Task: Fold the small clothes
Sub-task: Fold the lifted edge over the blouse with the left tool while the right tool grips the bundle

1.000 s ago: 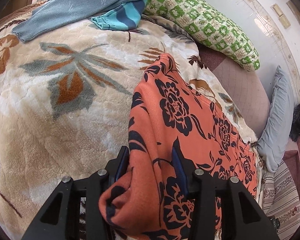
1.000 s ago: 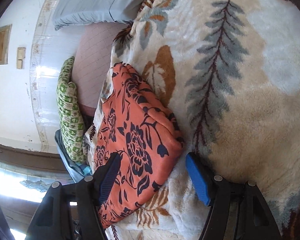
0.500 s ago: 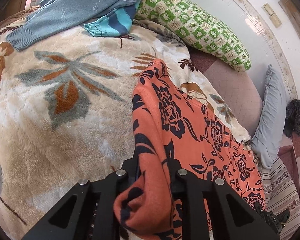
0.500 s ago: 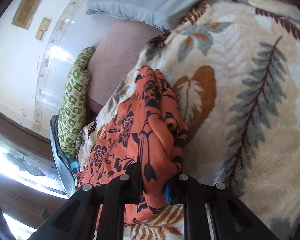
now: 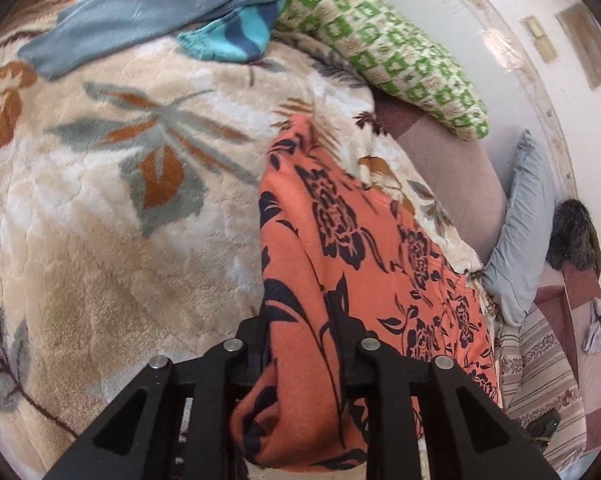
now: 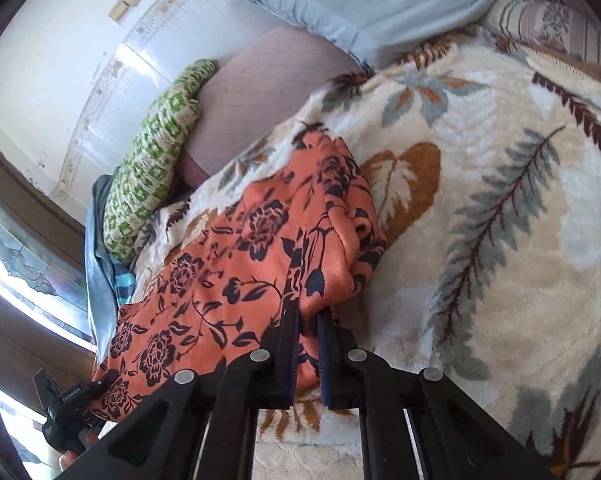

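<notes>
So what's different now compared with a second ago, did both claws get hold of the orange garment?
Yes. The right claw, which stood wide open around a corner of the orange floral garment, has closed on that fold and raised it. The left claw had the cloth between its jaws already; they closed, then eased open slightly, and pinch it now. The leaf-print blanket and green pillow stayed put.

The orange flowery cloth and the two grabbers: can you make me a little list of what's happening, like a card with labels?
cloth: orange garment with dark flowers, bunched, partly lifted off the blanket
left gripper: clamped on a thick fold of the garment; jaws just eased slightly wider
right gripper: pinching another edge tight
surface: fluffy leaf-pattern blanket
nearby: green checked pillow, blue sweater, grey pillow
fold: not finished yet
</notes>
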`<state>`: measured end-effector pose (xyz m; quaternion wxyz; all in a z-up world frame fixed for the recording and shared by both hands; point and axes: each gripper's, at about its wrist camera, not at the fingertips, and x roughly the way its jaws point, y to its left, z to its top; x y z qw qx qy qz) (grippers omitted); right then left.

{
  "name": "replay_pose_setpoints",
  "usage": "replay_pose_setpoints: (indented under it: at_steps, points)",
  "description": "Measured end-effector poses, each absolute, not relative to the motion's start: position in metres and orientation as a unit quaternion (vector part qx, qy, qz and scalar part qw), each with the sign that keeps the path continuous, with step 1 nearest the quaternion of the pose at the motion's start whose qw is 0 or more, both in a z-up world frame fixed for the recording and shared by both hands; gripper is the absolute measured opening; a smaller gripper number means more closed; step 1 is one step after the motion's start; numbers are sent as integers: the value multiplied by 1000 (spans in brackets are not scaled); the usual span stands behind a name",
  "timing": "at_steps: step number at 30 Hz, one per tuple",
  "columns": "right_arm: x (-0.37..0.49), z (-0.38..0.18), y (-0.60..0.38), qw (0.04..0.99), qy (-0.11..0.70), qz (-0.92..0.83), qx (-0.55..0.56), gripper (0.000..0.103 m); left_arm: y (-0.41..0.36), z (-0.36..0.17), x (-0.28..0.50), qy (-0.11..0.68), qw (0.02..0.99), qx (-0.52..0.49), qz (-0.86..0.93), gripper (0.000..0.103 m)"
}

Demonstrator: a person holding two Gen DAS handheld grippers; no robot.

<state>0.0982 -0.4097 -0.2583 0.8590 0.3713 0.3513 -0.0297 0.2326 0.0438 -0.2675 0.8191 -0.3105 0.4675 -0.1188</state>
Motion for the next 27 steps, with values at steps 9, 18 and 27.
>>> replay_pose_setpoints:
  at_steps: [9, 18, 27]
  points:
    - [120, -307, -436, 788, 355, -28, 502, 65, 31, -271, 238, 467, 816, -312, -136, 55]
    - [125, -279, -416, 860, 330, -43, 388, 14, 25, -255, 235, 435, 848, -269, -137, 17]
    - [69, -218, -373, 920, 280, -26, 275, 14, 53, -228, 203, 408, 846, -294, -175, 16]
